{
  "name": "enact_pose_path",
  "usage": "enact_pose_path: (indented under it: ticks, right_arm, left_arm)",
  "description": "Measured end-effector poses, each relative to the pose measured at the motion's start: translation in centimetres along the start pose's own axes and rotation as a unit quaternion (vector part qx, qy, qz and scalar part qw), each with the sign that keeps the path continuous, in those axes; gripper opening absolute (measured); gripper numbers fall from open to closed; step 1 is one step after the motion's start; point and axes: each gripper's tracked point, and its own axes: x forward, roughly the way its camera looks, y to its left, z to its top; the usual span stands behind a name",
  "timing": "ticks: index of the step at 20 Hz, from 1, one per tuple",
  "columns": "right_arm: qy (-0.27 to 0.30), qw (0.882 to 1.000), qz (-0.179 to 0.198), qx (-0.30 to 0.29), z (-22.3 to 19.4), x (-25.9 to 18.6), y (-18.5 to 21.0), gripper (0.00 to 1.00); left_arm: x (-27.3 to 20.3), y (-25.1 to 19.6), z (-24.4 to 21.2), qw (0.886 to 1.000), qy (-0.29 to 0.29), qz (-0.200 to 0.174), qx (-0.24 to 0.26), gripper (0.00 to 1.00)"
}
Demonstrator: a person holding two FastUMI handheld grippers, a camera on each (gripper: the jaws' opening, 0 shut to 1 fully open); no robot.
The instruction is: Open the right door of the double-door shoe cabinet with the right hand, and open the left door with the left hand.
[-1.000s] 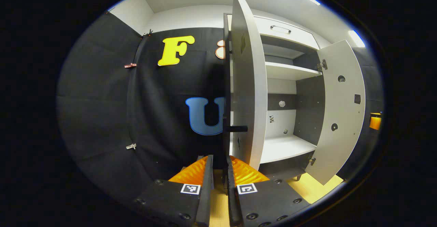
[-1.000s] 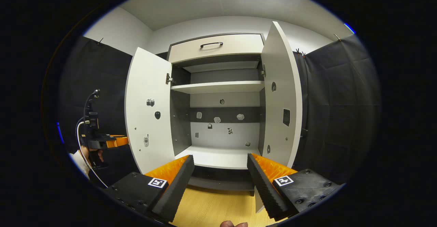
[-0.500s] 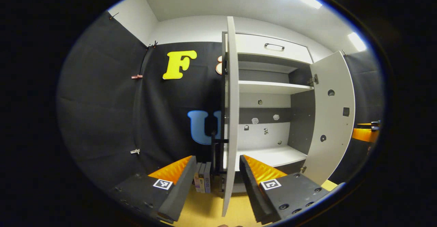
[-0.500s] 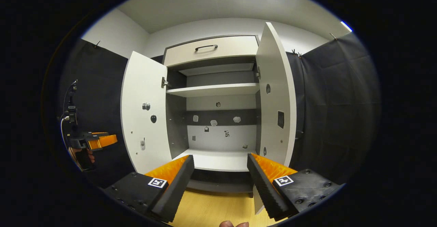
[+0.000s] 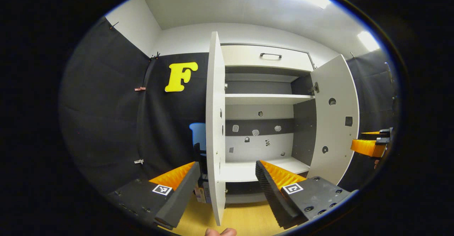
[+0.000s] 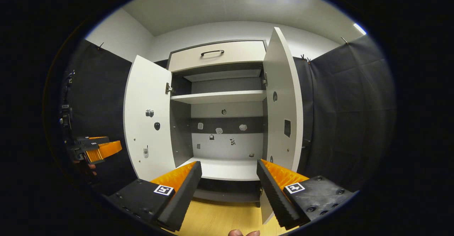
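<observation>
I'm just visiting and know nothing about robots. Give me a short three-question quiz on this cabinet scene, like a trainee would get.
1. True or false: both doors of the shoe cabinet stand open.
2. Which is empty and open-jawed? A) the left gripper alone B) the right gripper alone C) both
3. Fill in: above the shelves sits a closed ____ with a dark handle.

Key
1. True: the left door and the right door are both swung out.
2. C: each gripper's fingers are spread with nothing between them.
3. Drawer.
</observation>
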Motion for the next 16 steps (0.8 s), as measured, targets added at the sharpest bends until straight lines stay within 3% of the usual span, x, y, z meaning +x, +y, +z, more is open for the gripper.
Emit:
enact_pose_path:
  ticks: [8, 16]
  right_arm:
    - [-0.005, 1.000, -0.016, -0.004, 0.3, -0.2, -1.2, 0.98]
    - [-0.002, 1.000, -0.023, -0.003, 0.0, -0.4, -1.7, 0.98]
  left_arm:
    - [-0.4, -3.8, -0.7, 1.000, 0.009, -0.020, 0.000, 0.97]
    - [-0.4, -4.4, -1.6, 0.999, 0.024, -0.025, -0.007, 0.97]
